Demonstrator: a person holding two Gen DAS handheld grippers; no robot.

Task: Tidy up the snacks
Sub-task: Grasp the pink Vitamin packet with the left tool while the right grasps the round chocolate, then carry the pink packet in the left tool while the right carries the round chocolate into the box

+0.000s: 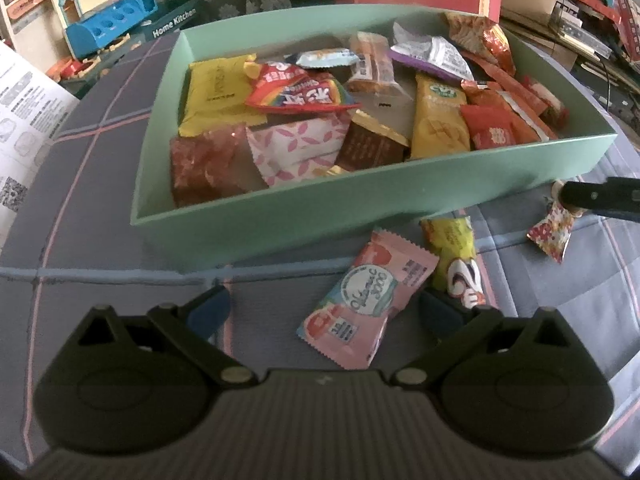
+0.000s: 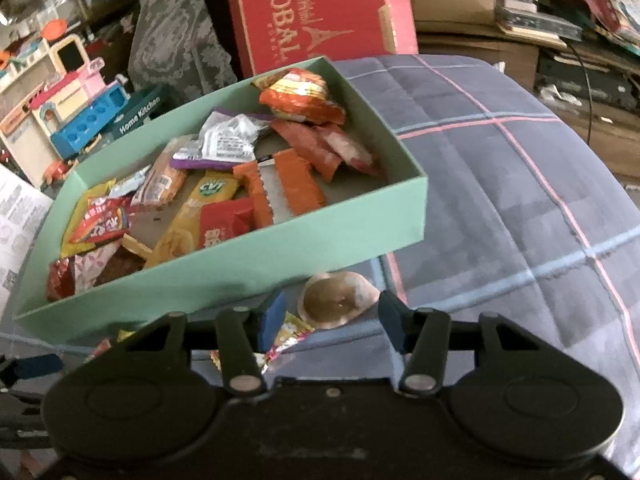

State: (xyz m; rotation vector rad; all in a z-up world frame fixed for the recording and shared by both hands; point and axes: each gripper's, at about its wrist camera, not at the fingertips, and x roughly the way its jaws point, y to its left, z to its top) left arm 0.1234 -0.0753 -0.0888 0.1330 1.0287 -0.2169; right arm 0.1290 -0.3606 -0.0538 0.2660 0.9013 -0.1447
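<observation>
Left wrist view: green box (image 1: 360, 196) of snacks ahead of the left gripper (image 1: 326, 312), on a plaid cloth (image 1: 100, 240). Jaws wide, empty, pink packet (image 1: 368, 300) between them, untouched; yellow packet (image 1: 456, 256) by the right finger. Right wrist view: right gripper (image 2: 332, 316) partly open, holding nothing; round wrapped snack (image 2: 336, 300) lying between the fingertips, floral packet (image 2: 288, 336) under the left finger.

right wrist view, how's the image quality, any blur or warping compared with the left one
Right wrist view: heavy fisheye bending, the green box and plaid cloth curve; the round snack between the gripper fingers is soft and blurred; dim light. Left wrist view: same bulge and dark corners, but the pink packet print is fairly sharp; background toys are hazy.
</observation>
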